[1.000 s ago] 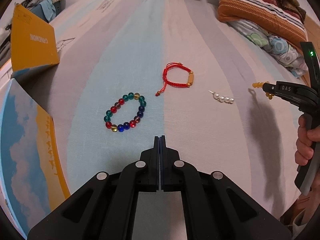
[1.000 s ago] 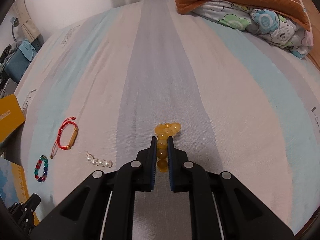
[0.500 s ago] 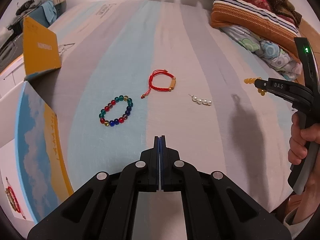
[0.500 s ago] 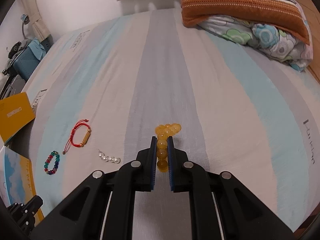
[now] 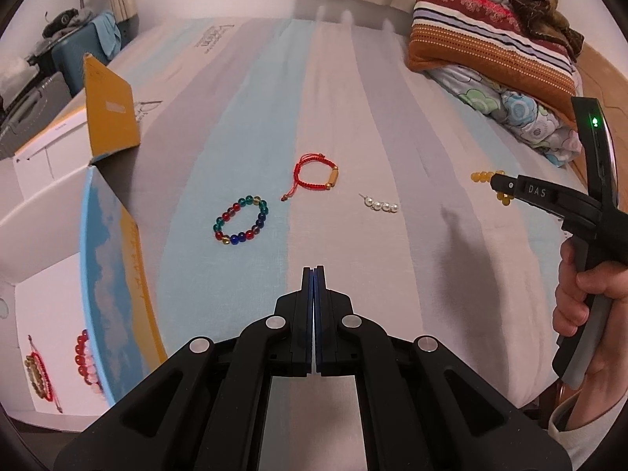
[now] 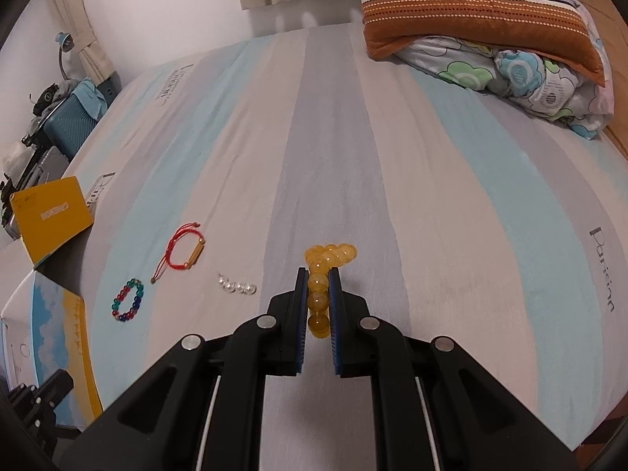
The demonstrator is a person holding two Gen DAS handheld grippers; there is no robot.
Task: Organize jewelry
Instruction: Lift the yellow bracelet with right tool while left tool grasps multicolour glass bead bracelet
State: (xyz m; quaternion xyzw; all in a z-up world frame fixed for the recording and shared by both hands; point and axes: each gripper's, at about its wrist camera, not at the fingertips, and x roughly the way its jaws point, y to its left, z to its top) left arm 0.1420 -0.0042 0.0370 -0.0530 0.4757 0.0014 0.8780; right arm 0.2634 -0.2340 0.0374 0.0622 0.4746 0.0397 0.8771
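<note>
My right gripper is shut on a yellow bead bracelet, held above the striped bedsheet; from the left wrist view the same gripper and its yellow beads hang at the right. My left gripper is shut with nothing in it. On the sheet lie a multicoloured bead bracelet, a red cord bracelet with a gold tube, and a short pearl string. An open box at the left holds other bracelets.
The box's blue and yellow flap stands up at the bed's left edge, with a yellow flap behind it. Pillows and a folded quilt fill the far right. A person's hand grips the right tool.
Both grippers have risen away from the sheet, so the jewellery looks smaller and farther. The inside of the box with its bracelets has come into the left wrist view.
</note>
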